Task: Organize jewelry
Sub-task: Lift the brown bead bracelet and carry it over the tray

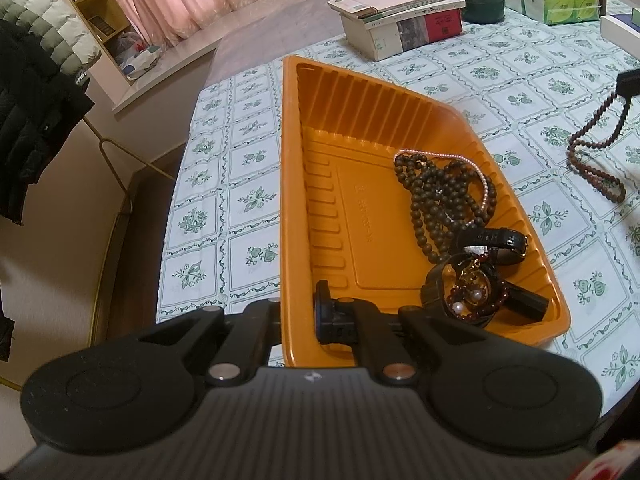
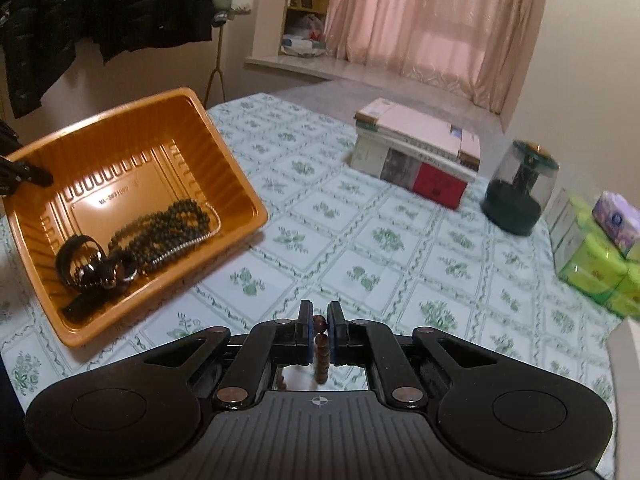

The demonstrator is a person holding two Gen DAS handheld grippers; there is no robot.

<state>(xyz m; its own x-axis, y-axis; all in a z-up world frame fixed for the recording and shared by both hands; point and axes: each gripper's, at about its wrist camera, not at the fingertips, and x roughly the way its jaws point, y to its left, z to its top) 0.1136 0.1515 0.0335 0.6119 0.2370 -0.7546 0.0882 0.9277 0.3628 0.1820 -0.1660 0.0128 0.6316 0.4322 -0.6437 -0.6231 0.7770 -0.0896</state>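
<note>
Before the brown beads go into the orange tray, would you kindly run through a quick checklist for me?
1. Right gripper shut on the brown bead string: ok.
2. String fully clear of the table: not ok; in the left wrist view its lower loop looks to lie on the cloth.
3. Left gripper pinching the orange tray rim: ok.
4. Bare tray floor for the beads: ok, left of the dark bead necklace.
5. Path between string and tray free of things: ok.
</note>
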